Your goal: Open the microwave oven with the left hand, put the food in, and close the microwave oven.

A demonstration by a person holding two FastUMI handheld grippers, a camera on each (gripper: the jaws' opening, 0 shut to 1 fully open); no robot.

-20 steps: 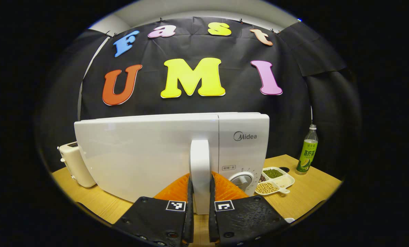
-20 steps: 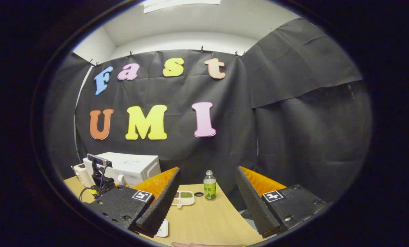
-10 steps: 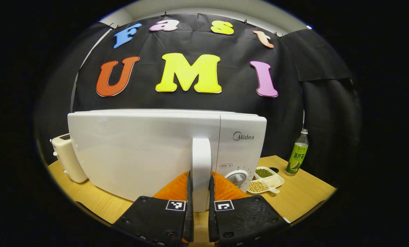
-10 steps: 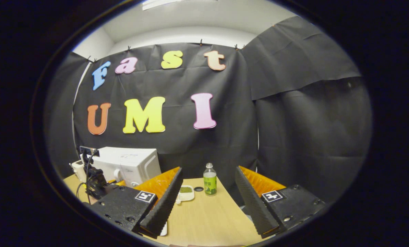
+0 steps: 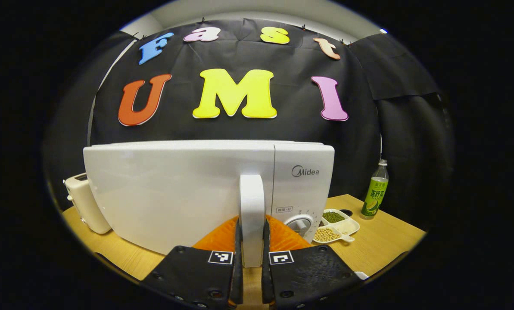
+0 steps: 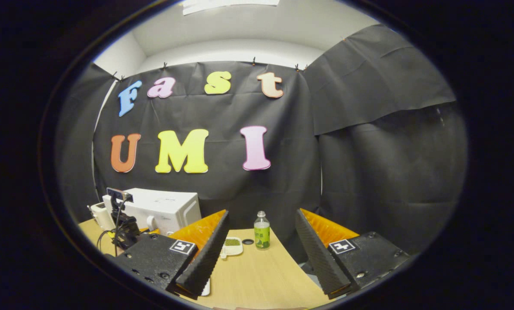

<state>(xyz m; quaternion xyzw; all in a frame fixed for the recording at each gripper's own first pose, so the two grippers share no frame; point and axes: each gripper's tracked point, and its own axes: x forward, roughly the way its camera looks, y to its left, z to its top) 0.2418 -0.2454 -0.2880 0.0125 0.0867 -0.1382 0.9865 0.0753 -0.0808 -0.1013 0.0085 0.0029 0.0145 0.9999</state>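
at the microwave (image 5: 183,193) front, the left gripper (image 5: 251,275) pinches the door handle (image 5: 251,215), both fingers pressed on it; the handle's foot is hidden. the door seam looks unchanged from earlier. right gripper (image 6: 259,249) hangs spread over the table (image 6: 257,280). food tray (image 5: 336,224) sits beside the microwave.

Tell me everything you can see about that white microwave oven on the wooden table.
The white microwave oven is a glossy, plastic-looking box standing upright on the wooden table. Its wide plain door looks shut. A vertical white handle sits at the door's right edge, and the left gripper is closed on it, one finger each side. Right of the handle is a narrow control panel with a round dial. A cream toaster stands at its left.
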